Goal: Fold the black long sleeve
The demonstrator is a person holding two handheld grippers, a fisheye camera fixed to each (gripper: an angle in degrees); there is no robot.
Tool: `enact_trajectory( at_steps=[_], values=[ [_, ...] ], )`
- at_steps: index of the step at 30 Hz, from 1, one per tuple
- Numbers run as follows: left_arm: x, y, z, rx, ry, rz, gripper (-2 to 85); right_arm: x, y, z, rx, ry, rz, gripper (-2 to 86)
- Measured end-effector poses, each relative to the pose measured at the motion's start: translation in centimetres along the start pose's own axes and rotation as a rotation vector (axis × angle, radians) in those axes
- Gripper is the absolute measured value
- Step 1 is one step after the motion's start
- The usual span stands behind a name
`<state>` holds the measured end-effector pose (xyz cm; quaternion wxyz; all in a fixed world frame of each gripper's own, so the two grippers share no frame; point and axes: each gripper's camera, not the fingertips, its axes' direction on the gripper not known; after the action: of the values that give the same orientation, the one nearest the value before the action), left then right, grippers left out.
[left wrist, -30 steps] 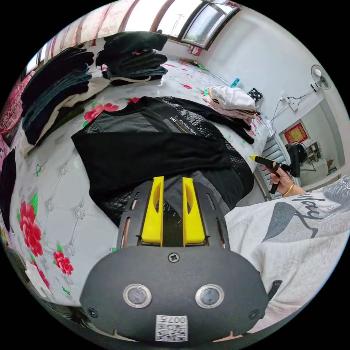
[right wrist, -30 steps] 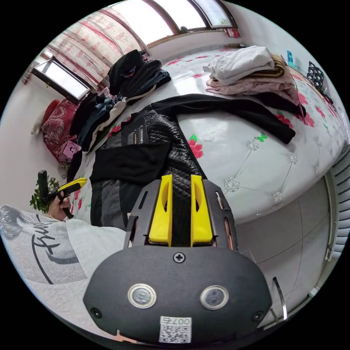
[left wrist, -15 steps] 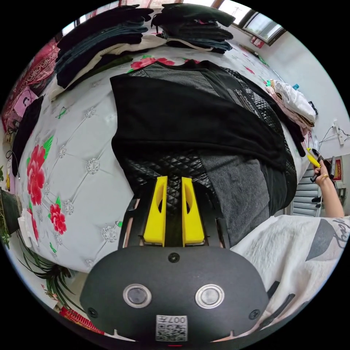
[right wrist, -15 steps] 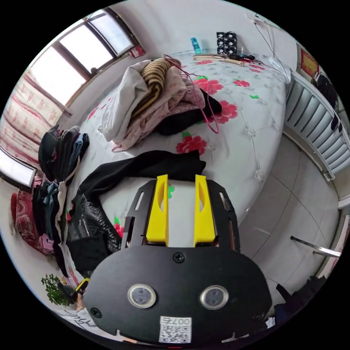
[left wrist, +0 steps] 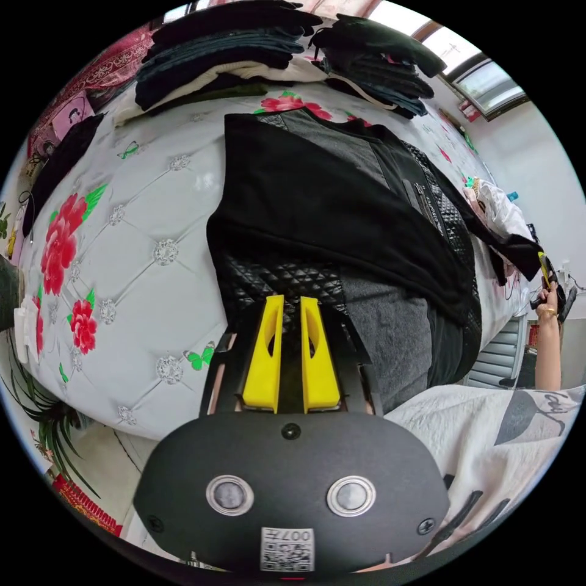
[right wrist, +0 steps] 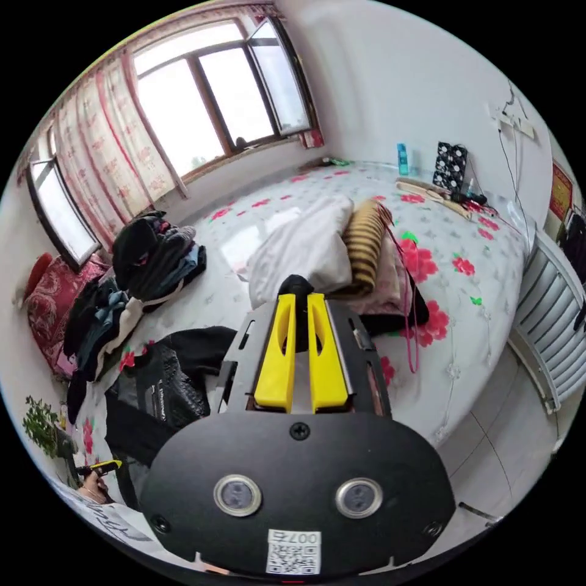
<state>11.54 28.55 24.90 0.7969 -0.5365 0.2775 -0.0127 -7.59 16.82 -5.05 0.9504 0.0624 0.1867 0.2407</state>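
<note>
Black long sleeve (left wrist: pixel 342 213): flat on bed (left wrist: pixel 122 244), one sleeve folded across. Right claw (right wrist: pixel 300 332) pinches the far cuff; left claw (left wrist: pixel 292 332) nearly closed, empty. Risk: cuff slipping mid-fold.

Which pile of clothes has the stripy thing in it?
The light pile just past the right gripper: white, pink and a brown-striped piece. The window-side piles are dark.

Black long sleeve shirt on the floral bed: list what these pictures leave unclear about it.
- Black long sleeve shirt, left gripper view: its lower hem is hidden behind the left gripper.
- Right gripper view: the right gripper covers the sleeve cuff, so the grip is uncertain.
- The chest lettering is too small.
</note>
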Motion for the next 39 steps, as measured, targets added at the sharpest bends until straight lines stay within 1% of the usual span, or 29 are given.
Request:
enact_trajectory(
  at_steps=[1, 2, 4, 5, 7, 8, 9, 10, 11, 12, 13, 14, 16, 18, 19, 20, 22, 24, 26, 28, 30, 31, 32, 33, 36, 38, 39],
  values=[
    [-0.7, 0.7, -0.8, 0.026, 0.007, -0.004, 4.6, -3.9, -1.5, -2.6, 0.092, -0.082, -0.111, 1.7],
    [-1.5, 1.3, -1.8, 0.05, 0.02, -0.005, 4.4, -5.9, -2.2, -3.9, 0.132, -0.13, -0.173, 1.7],
    [-2.6, 2.3, -3.5, 0.093, 0.037, -0.004, 4.2, -14.4, -3.2, -9.1, 0.274, -0.346, -0.444, 2.0],
    [-3.5, 2.9, -4.7, 0.123, 0.049, -0.001, 4.1, -16.5, -3.0, -10.3, 0.299, -0.404, -0.513, 2.1],
    [-4.8, 3.8, -6.4, 0.168, 0.075, 0.006, 4.2, -24.6, -1.0, -14.1, 0.346, -0.626, -0.76, 2.7],
    [-5.8, 4.5, -7.5, 0.195, 0.095, 0.012, 4.2, -26.5, -0.2, -14.7, 0.344, -0.681, -0.815, 2.9],
    [-6.8, 5.2, -8.5, 0.217, 0.111, 0.013, 4.3, -30.2, 1.9, -15.5, 0.316, -0.797, -0.911, 3.3],
    [-7.4, 5.6, -8.9, 0.227, 0.119, 0.014, 4.3, -33.8, 4.3, -15.8, 0.258, -0.912, -0.984, 3.8],
    [-8.5, 6.4, -9.5, 0.243, 0.13, 0.018, 4.5, -35.6, 5.8, -15.7, 0.218, -0.97, -1.026, 3.9],
    [-9.0, 6.8, -9.8, 0.249, 0.133, 0.018, 4.6, -38.9, 9.1, -15.0, 0.131, -1.046, -1.088, 4.3],
    [-10.3, 7.7, -10.2, 0.254, 0.138, 0.016, 4.9, -41.9, 12.7, -13.9, 0.028, -1.077, -1.15, 4.4],
    [-11.5, 8.6, -10.4, 0.252, 0.144, 0.011, 5.2, -43.2, 14.6, -13.2, -0.031, -1.076, -1.168, 4.4],
    [-13.6, 9.9, -10.6, 0.243, 0.152, -0.006, 5.6, -46.8, 22.0, -9.8, -0.267, -1.029, -1.208, 4.7],
    [-15.6, 11.3, -10.7, 0.231, 0.161, -0.022, 5.9, -47.4, 26.6, -7.6, -0.408, -0.987, -1.194, 4.8],
    [-16.7, 12.0, -10.7, 0.221, 0.166, -0.025, 6.1, -47.2, 28.8, -6.4, -0.488, -0.954, -1.164, 4.8],
    [-17.6, 12.4, -10.8, 0.212, 0.17, -0.022, 6.4, -46.9, 29.6, -5.9, -0.52, -0.941, -1.138, 4.8],
    [-18.3, 12.5, -10.8, 0.206, 0.19, 0.002, 7.1, -45.1, 30.9, -4.0, -0.593, -0.9, -1.011, 4.8],
    [-18.2, 12.0, -10.8, 0.201, 0.229, 0.044, 7.6, -44.1, 30.9, -2.6, -0.639, -0.852, -0.931, 4.8],
    [-17.2, 10.8, -10.5, 0.187, 0.249, 0.106, 7.6, -43.3, 30.4, -1.7, -0.625, -0.801, -0.87, 4.9],
    [-16.2, 9.7, -9.3, 0.138, 0.252, 0.136, 6.8, -42.6, 29.7, -0.6, -0.6, -0.751, -0.809, 5.0],
    [-15.4, 9.2, -7.0, 0.041, 0.203, 0.175, 4.8, -41.8, 29.6, 0.2, -0.593, -0.713, -0.766, 5.2],
    [-15.3, 9.6, -6.1, 0.005, 0.124, 0.186, 3.3, -41.0, 29.5, 0.7, -0.589, -0.693, -0.736, 5.4],
    [-16.0, 10.3, -7.1, 0.045, 0.134, 0.169, 2.0, -40.4, 29.5, 0.9, -0.589, -0.68, -0.72, 5.4],
    [-17.1, 11.0, -8.0, 0.033, 0.143, 0.13, 1.2, -39.0, 29.4, 1.4, -0.594, -0.64, -0.688, 5.7],
    [-19.6, 14.1, -11.0, 0.104, 0.149, 0.086, 0.4, -33.7, 29.2, 2.2, -0.585, -0.494, -0.575, 6.5],
    [-22.5, 17.6, -12.9, 0.099, 0.089, 0.017, 2.3, -29.9, 29.3, 2.8, -0.601, -0.402, -0.501, 7.1],
    [-23.8, 19.4, -13.5, 0.083, 0.078, -0.013, 4.6, -27.5, 29.6, 3.2, -0.622, -0.347, -0.457, 7.4]
  ],
)
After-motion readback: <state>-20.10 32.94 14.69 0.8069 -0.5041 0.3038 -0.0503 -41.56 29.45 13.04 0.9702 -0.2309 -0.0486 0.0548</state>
